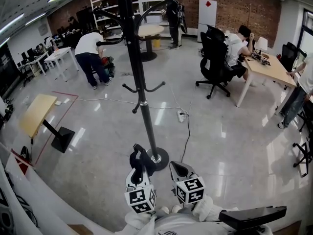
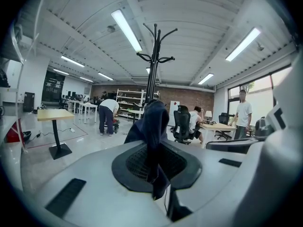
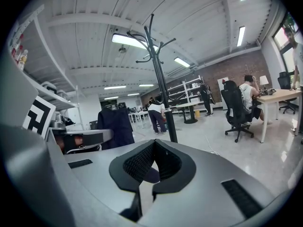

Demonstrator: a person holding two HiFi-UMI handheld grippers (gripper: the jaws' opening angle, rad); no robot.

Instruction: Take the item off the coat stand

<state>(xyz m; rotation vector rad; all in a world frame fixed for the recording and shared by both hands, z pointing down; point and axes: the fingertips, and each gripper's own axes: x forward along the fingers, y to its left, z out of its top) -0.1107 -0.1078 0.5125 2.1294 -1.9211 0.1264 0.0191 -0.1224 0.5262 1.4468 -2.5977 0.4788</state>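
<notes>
The black coat stand (image 1: 138, 77) rises just ahead of me, its round base (image 1: 157, 158) on the floor; its hooks show bare. My left gripper (image 1: 139, 171) is shut on a dark navy cloth item (image 1: 140, 159), held low near the base and off the hooks. In the left gripper view the cloth (image 2: 154, 122) drapes over the closed left gripper (image 2: 154, 150), with the stand (image 2: 152, 65) behind it. My right gripper (image 1: 179, 167) sits beside it to the right. In the right gripper view the right gripper (image 3: 155, 143) is shut and holds nothing; the cloth (image 3: 115, 126) hangs at left, the stand (image 3: 162, 84) ahead.
A power cable and strip (image 1: 182, 115) run across the glossy floor behind the stand. A small wooden pedestal table (image 1: 38, 112) stands at left. A person sits in a black chair (image 1: 215, 62) at a desk (image 1: 266, 67) on the right. Another person bends over (image 1: 92, 53) at back left.
</notes>
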